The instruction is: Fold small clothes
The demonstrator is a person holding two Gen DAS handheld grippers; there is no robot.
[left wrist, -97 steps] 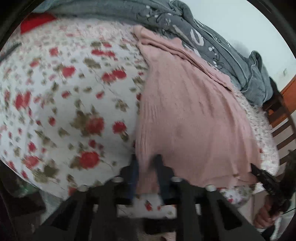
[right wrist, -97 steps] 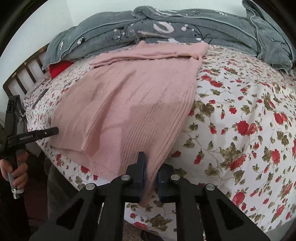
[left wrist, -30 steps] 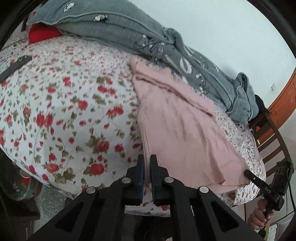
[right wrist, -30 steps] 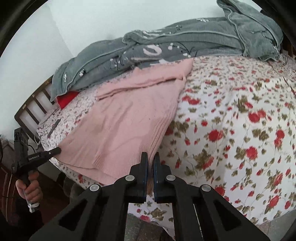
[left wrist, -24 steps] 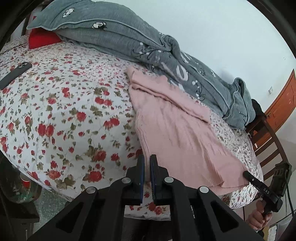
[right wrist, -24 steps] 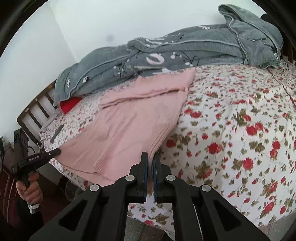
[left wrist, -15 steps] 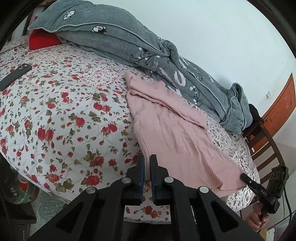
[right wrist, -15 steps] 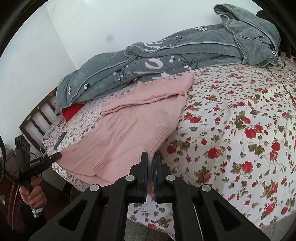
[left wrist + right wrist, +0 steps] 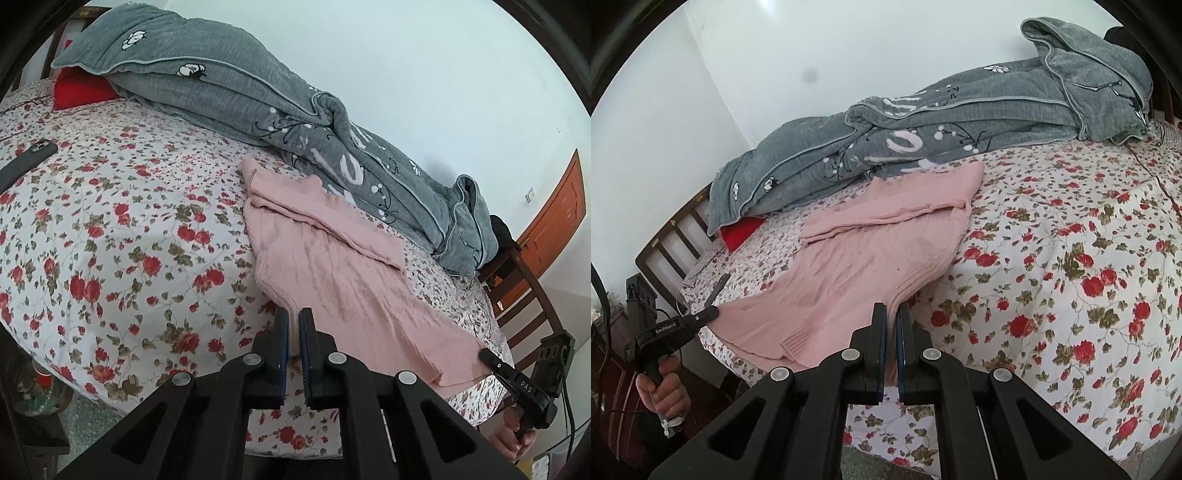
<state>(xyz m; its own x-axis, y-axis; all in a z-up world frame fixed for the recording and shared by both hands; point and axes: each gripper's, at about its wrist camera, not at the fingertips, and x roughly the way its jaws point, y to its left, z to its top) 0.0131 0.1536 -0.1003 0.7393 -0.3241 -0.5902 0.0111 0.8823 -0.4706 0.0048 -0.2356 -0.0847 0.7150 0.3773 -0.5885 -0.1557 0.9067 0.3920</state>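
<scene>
A: Looking through the left wrist view, what is the left tool [image 9: 293, 325] doing?

B: It is pinching the near corner of the pink knit sweater [image 9: 332, 273], with its jaws closed on the hem. The sweater is lying spread across the bed [image 9: 110, 229], on the flowered sheet, with its far end reaching up to the grey quilt [image 9: 258, 96] that is bunched along the wall.

A: Is anything else showing there?

B: A dark phone [image 9: 26, 162] is lying on the sheet at the far left, well apart from the sweater, and a red pillow [image 9: 81, 90] is peeking out from under the quilt. At the lower right the right tool [image 9: 487, 356] is biting the other near corner of the hem, a hand [image 9: 513, 441] is gripping its handle, and a wooden chair [image 9: 524, 280] is standing just beyond the bed.

A: And through the right wrist view?

B: The right tool [image 9: 892, 325] is clamping the sweater [image 9: 871, 258] hem, jaws closed on the fabric. The folded sleeve is lying across the sweater's upper part, close to the quilt [image 9: 923, 122]. At the left the left tool [image 9: 709, 314] is holding the opposite corner at the bed [image 9: 1071, 258] edge, with a hand [image 9: 665, 391] wrapping around its grip. The wooden headboard [image 9: 676, 236] is standing behind it.
</scene>
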